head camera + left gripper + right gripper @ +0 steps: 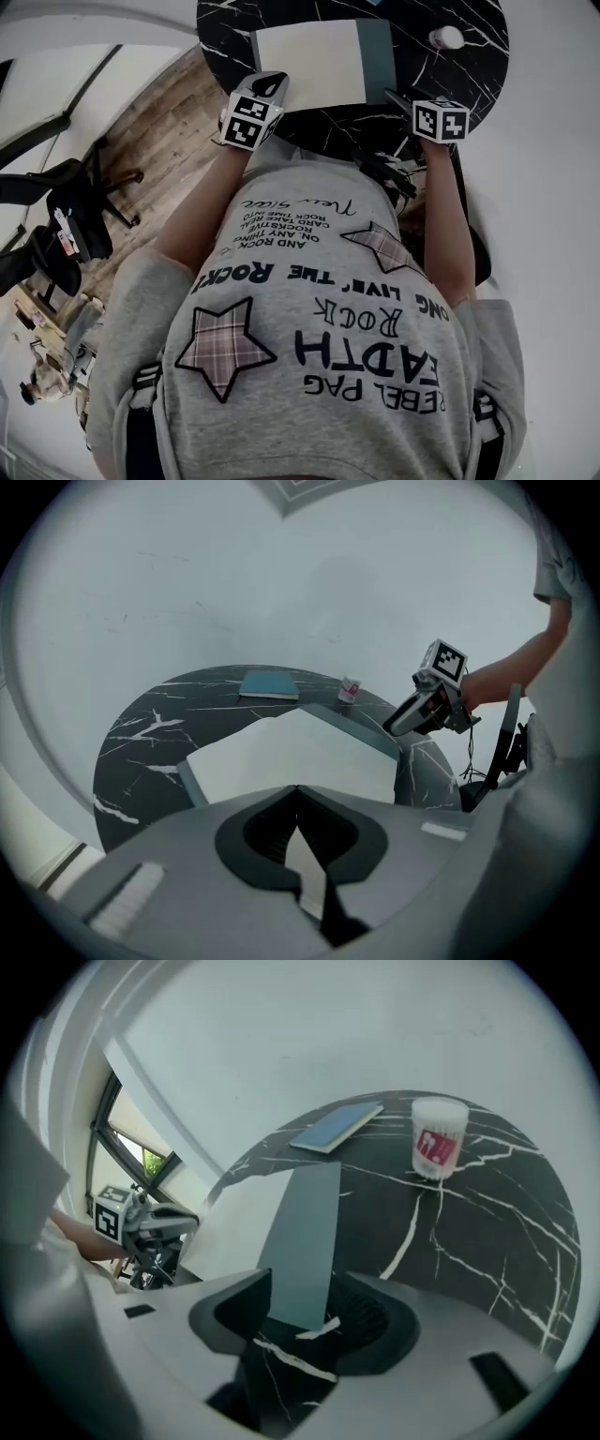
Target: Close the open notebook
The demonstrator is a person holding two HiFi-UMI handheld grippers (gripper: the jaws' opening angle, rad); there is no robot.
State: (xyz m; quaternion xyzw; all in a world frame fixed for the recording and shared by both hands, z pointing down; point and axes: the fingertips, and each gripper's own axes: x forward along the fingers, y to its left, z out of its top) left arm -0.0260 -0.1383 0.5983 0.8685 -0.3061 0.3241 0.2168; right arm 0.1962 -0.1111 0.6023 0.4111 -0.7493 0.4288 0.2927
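Two tongs, one in each hand, meet the near edge of one open notebook. The left tongs (pixel 270 86) are closed together at the notebook's 7 o'clock corner. In the left gripper view a thin pale sliver, seemingly a page, sits pinched between them. The right tongs (pixel 394 97) stand wide apart at the notebook's 4 o'clock corner. In the right gripper view the near edge of the notebook's grey-teal cover (pixel 302 1241) lies in the gap, and the pads are not pressing on it.

One round black tabletop (pixel 469 84) with white marble veins fills the 12 o'clock part of the head view and carries everything.

One open notebook (pixel 309 61) lies flat near the tabletop's 6 o'clock edge. Its white page faces up, and a strip of cover shows along the 3 o'clock side.

One closed teal book (pixel 269 684) lies flat at the far side of the tabletop, at 12 o'clock from the open notebook and apart from it.

One small white cup (pixel 439 1138) with pink print stands upright at 2 o'clock from the open notebook. Whether anything is inside cannot be seen.
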